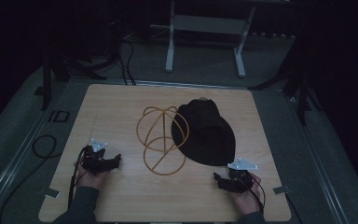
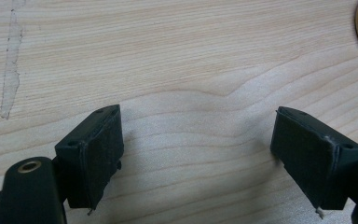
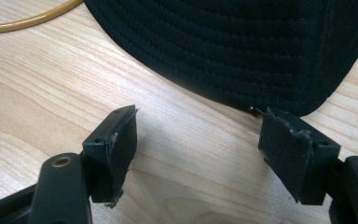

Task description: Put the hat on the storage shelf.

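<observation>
High view: a pale wooden tabletop [image 1: 121,107] is seen with a black fabric baseball cap [image 1: 205,133] lying at centre-right and a yellow-orange wire frame of looped hoops [image 1: 161,140] touching the cap's left side. The left gripper [image 1: 103,161] is held low at the near-left edge, its hand [image 1: 91,176] and dark sleeve [image 1: 81,203] coming in from the bottom, jaws aimed right toward the wire frame, well apart from it. The right gripper [image 1: 228,179] is held at the near-right edge by the other hand [image 1: 244,196], jaws pointing left, just below the cap's brim.

Left gripper view: both black jaws are spread wide, nothing between the pads [image 2: 100,149], only bare wood grain. A curve of the yellow wire is caught at the top right corner, beyond the right jaw. A pale scuff mark [image 2: 10,70] is noted far left.

Right gripper view: jaws released, wide gap, empty. The cap's stitched brim [image 3: 242,51] lies just ahead of the fingertips [image 3: 121,135]; whether the right jaw's tip touches its edge cannot be told. Yellow wire is seen at top left.
</observation>
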A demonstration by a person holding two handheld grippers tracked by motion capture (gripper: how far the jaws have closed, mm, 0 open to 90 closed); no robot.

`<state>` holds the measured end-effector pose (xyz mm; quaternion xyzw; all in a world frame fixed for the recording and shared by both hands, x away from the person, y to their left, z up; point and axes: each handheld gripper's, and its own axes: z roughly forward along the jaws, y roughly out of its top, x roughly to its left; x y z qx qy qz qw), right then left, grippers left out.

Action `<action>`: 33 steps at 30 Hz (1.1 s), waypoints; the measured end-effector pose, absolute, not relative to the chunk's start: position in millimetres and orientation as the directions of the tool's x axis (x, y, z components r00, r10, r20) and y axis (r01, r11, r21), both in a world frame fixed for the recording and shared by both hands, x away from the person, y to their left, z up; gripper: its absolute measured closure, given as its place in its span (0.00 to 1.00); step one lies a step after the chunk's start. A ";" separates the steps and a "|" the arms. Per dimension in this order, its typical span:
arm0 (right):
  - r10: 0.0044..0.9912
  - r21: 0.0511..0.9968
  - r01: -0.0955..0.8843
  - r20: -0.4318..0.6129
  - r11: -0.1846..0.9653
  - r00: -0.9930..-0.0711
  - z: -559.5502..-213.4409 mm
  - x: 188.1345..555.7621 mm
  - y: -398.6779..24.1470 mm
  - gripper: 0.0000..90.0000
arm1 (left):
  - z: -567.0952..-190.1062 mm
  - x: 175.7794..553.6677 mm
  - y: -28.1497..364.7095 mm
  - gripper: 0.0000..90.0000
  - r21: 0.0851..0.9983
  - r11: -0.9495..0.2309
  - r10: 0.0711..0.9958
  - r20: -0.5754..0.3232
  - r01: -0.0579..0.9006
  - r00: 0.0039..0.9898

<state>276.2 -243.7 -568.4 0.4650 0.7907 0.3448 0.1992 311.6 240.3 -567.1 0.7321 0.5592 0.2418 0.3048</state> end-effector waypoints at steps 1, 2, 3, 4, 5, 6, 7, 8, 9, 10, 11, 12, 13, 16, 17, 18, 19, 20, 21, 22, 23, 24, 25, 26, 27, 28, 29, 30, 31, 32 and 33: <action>0.876 0.735 0.595 0.005 0.324 -0.483 -569.0 275.6 -243.6 0.31 | -567.1 311.6 240.2 0.19 0.717 -0.189 0.966 0.013 0.671 0.258; 0.878 0.739 0.593 0.004 0.321 -0.479 -569.5 275.4 -243.3 0.30 | -567.1 311.6 240.3 0.19 0.717 -0.189 0.966 0.013 0.671 0.258; 0.879 0.740 0.593 0.004 0.318 -0.476 -569.7 275.1 -243.1 0.30 | -567.1 311.6 240.3 0.19 0.717 -0.189 0.966 0.013 0.671 0.258; 0.879 0.740 0.593 0.004 0.318 -0.476 -569.7 275.1 -243.1 0.30 | -567.2 311.6 240.2 0.19 0.717 -0.188 0.966 0.013 0.671 0.257; 0.880 0.740 0.594 0.004 0.316 -0.474 -569.8 275.2 -243.1 0.29 | -567.1 311.6 240.2 0.19 0.716 -0.189 0.966 0.013 0.672 0.258; 0.880 0.740 0.594 0.004 0.316 -0.474 -569.8 275.2 -243.1 0.29 | -567.1 311.6 240.2 0.19 0.716 -0.189 0.966 0.013 0.672 0.258; 0.881 0.738 0.595 0.004 0.317 -0.473 -569.6 275.4 -243.1 0.29 | -567.1 311.6 240.2 0.19 0.717 -0.189 0.966 0.013 0.671 0.258; 0.880 0.736 0.598 0.005 0.318 -0.474 -569.3 275.7 -243.0 0.29 | -567.1 311.6 240.2 0.19 0.717 -0.189 0.966 0.013 0.671 0.258; 0.879 0.737 0.595 0.004 0.319 -0.477 -569.5 275.6 -243.3 0.29 | -567.1 311.6 240.2 0.19 0.717 -0.189 0.966 0.013 0.671 0.258; 0.879 0.741 0.592 0.004 0.318 -0.477 -570.0 275.4 -243.5 0.29 | -567.1 311.6 240.2 0.19 0.717 -0.189 0.966 0.013 0.671 0.258; 0.879 0.742 0.590 0.004 0.317 -0.477 -570.2 275.2 -243.6 0.29 | -567.1 311.6 240.2 0.19 0.717 -0.189 0.966 0.013 0.671 0.258; 0.879 0.742 0.590 0.004 0.317 -0.477 -570.2 275.2 -243.6 0.29 | -567.2 311.6 240.2 0.19 0.717 -0.189 0.966 0.013 0.671 0.258; 0.879 0.743 0.590 0.005 0.316 -0.477 -570.2 275.1 -243.6 0.29 | -567.1 311.6 240.2 0.19 0.716 -0.189 0.966 0.013 0.672 0.258; 0.882 0.738 0.597 0.005 0.315 -0.472 -569.5 275.1 -242.9 0.30 | -567.1 311.6 240.2 0.19 0.717 -0.189 0.966 0.013 0.671 0.258; 0.882 0.738 0.597 0.005 0.315 -0.472 -569.5 275.1 -242.9 0.30 | -567.1 311.6 240.2 0.19 0.717 -0.189 0.966 0.013 0.671 0.258; 0.880 0.729 0.604 0.007 0.321 -0.476 -568.3 276.1 -242.9 0.30 | -567.1 311.6 240.2 0.19 0.716 -0.189 0.966 0.013 0.672 0.258; 0.876 0.725 0.606 0.006 0.328 -0.482 -567.7 276.8 -243.4 0.30 | -567.1 311.6 240.2 0.19 0.716 -0.189 0.966 0.013 0.672 0.258; 0.873 0.718 0.609 0.004 0.338 -0.488 -566.8 277.6 -244.0 0.31 | -567.1 311.6 240.2 0.19 0.717 -0.189 0.966 0.013 0.672 0.258; 0.869 0.710 0.615 0.006 0.344 -0.494 -565.6 278.7 -244.2 0.31 | -567.1 311.3 239.9 0.19 0.716 -0.187 0.967 0.012 0.672 0.256; 0.866 0.699 0.620 0.005 0.355 -0.501 -564.2 280.2 -244.5 0.32 | -567.1 311.3 239.9 0.19 0.716 -0.187 0.967 0.012 0.672 0.256; 0.862 0.689 0.627 0.005 0.364 -0.507 -562.6 281.8 -244.8 0.34 | -567.1 311.3 239.9 0.19 0.716 -0.188 0.966 0.012 0.672 0.257; 0.860 0.678 0.633 0.005 0.372 -0.511 -561.3 283.3 -245.0 0.35 | -567.1 311.3 239.9 0.19 0.716 -0.188 0.966 0.013 0.672 0.257; 0.860 0.678 0.633 0.005 0.372 -0.511 -561.3 283.3 -245.0 0.35 | -567.1 311.3 239.9 0.19 0.716 -0.188 0.966 0.012 0.672 0.257; 0.853 0.661 0.642 0.006 0.388 -0.522 -558.9 286.3 -245.1 0.37 | -567.1 311.3 239.9 0.19 0.716 -0.188 0.966 0.012 0.672 0.257; 0.849 0.651 0.646 0.005 0.398 -0.528 -557.5 288.0 -245.3 0.39 | -567.1 311.3 239.9 0.19 0.716 -0.188 0.966 0.012 0.672 0.257; 0.849 0.651 0.646 0.005 0.398 -0.528 -557.5 288.0 -245.3 0.39 | -567.1 311.3 239.9 0.19 0.716 -0.188 0.966 0.012 0.672 0.257; 0.847 0.627 0.662 0.006 0.411 -0.531 -554.2 291.0 -244.9 0.41 | -567.1 311.3 239.9 0.19 0.716 -0.187 0.967 0.012 0.672 0.256; 0.842 0.616 0.666 0.006 0.422 -0.539 -552.9 292.5 -244.4 0.44 | -567.1 311.3 240.0 0.19 0.716 -0.188 0.966 0.013 0.672 0.257; 0.842 0.616 0.666 0.006 0.422 -0.539 -552.9 292.5 -244.4 0.44 | -567.0 311.3 240.1 0.19 0.715 -0.191 0.966 0.014 0.673 0.258; 0.828 0.593 0.667 -0.001 0.452 -0.560 -550.4 295.1 -243.1 0.46 | -567.0 311.3 240.1 0.19 0.715 -0.190 0.966 0.014 0.673 0.258; 0.828 0.593 0.667 -0.001 0.452 -0.560 -550.4 295.1 -243.1 0.46 | -567.0 311.3 240.1 0.19 0.715 -0.190 0.966 0.014 0.673 0.258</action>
